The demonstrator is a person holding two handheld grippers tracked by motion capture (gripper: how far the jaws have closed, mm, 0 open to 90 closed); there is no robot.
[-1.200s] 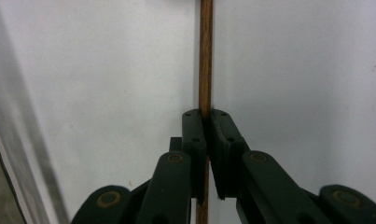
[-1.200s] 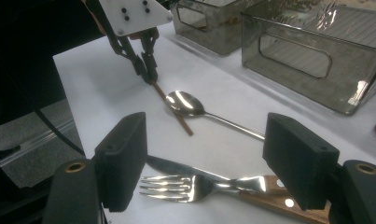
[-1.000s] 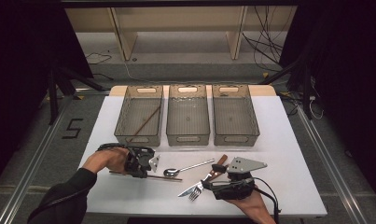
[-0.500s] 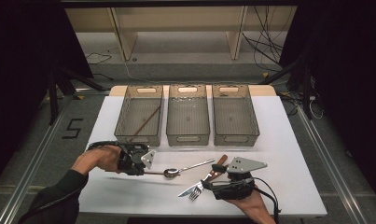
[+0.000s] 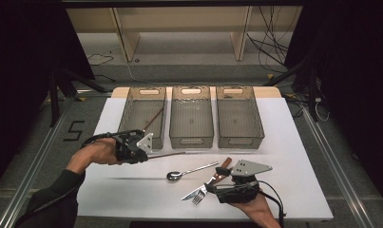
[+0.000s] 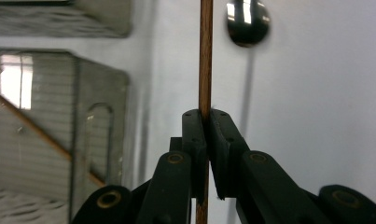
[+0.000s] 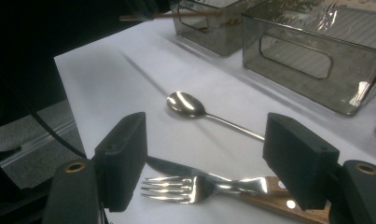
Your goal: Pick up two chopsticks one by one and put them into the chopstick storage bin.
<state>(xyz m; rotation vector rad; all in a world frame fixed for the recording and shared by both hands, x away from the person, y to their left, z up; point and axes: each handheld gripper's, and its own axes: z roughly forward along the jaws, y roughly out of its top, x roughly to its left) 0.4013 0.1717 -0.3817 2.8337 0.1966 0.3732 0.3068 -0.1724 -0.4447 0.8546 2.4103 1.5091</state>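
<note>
The left gripper (image 6: 205,122) had its jaws pinched tight on a thin brown chopstick (image 6: 205,51), the stick running straight up between the pads and out beyond them. In the high view that gripper (image 5: 140,151) was in the person's left hand, just in front of the left bin (image 5: 144,116), with the chopstick (image 5: 167,154) sticking out level to the right, clear of the white table (image 5: 293,142). A second chopstick (image 5: 153,118) already lay aslant inside that left bin, so one of the pair looked sorted and this one seemed on its way to join it.

The right gripper (image 7: 204,163) had its jaws standing wide apart and held nothing. Between and just beyond its pads lay a fork (image 7: 190,186) across a knife with a wooden handle (image 7: 279,198), both flat on the table. A spoon (image 7: 195,109) lay a little farther out, its bowl towards the left side of that view. In the high view the right gripper (image 5: 213,189) rested low beside the fork (image 5: 203,190) and knife (image 5: 217,178), with the spoon (image 5: 189,172) near them.

The middle bin (image 5: 191,116) and the right bin (image 5: 239,116) appeared empty. By my reading the work was under halfway: one chopstick binned, one lifted, and the spoon, fork and knife still left to sort.
</note>
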